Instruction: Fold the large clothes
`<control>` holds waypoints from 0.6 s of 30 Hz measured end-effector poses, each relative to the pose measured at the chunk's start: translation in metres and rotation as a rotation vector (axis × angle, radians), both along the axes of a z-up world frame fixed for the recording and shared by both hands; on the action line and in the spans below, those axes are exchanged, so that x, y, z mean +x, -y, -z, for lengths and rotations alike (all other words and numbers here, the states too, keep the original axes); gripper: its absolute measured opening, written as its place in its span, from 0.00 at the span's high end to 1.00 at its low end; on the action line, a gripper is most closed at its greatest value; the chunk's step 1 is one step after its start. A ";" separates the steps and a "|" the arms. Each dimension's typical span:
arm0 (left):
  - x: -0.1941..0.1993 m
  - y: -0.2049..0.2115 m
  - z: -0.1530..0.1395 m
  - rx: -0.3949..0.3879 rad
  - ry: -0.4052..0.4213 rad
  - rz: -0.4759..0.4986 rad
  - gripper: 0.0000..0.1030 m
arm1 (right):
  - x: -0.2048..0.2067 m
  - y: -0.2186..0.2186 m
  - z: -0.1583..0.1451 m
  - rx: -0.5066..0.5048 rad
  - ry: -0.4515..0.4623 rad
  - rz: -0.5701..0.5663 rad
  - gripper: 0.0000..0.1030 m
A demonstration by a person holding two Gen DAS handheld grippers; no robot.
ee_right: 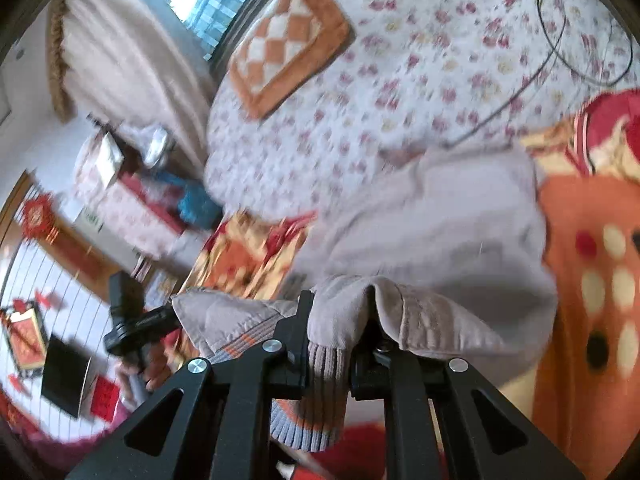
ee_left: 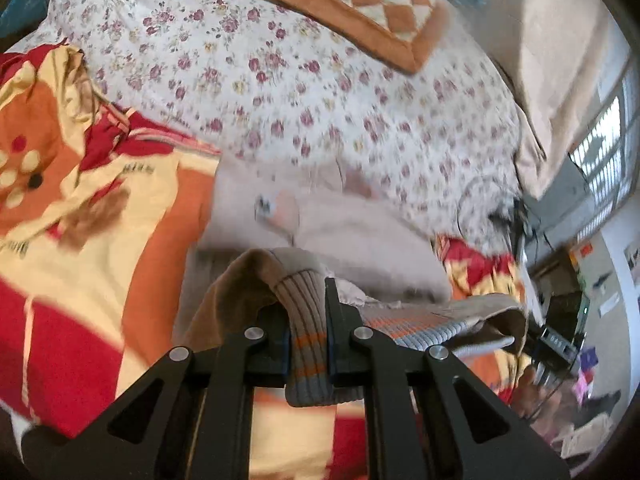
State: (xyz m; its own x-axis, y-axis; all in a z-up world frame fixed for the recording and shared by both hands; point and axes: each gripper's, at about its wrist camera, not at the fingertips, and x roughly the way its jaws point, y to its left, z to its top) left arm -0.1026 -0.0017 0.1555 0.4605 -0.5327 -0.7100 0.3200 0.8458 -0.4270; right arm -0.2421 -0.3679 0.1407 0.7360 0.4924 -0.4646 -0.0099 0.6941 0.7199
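In your left wrist view, the only writing is a few small dark letters on the red, orange and cream blanket [ee_left: 80,216], too blurred to read. Your left gripper [ee_left: 308,320] is closed on the ribbed hem, striped grey and orange, of the beige jacket [ee_left: 340,236], whose body lies ahead on the floral bedspread [ee_left: 280,92] with a small pale tag at its collar. An orange checkered mat [ee_left: 352,8] sits further up the bed. This view alone shows a dark desk with clutter at the right edge. In your right wrist view, nothing legible appears. Your right gripper [ee_right: 332,332] is clamped on another ribbed stretch of the same jacket, the beige cloth bunched over its fingers. Only here do you see the left gripper from outside at the left, a red knot ornament [ee_right: 38,214] on the wall, and a black cable [ee_right: 560,40] looping on the bedspread.
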 end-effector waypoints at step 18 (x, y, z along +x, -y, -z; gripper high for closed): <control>0.168 0.071 0.090 0.140 -0.111 -0.139 0.81 | 0.184 0.090 0.105 0.045 -0.246 0.183 0.80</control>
State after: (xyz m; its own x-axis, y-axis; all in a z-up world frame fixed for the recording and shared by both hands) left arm 0.0655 -0.0727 0.0652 0.4376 -0.3620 -0.8231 0.1538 0.9320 -0.3281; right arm -0.0581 -0.4577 0.0354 0.6825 0.3858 -0.6208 0.2909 0.6358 0.7149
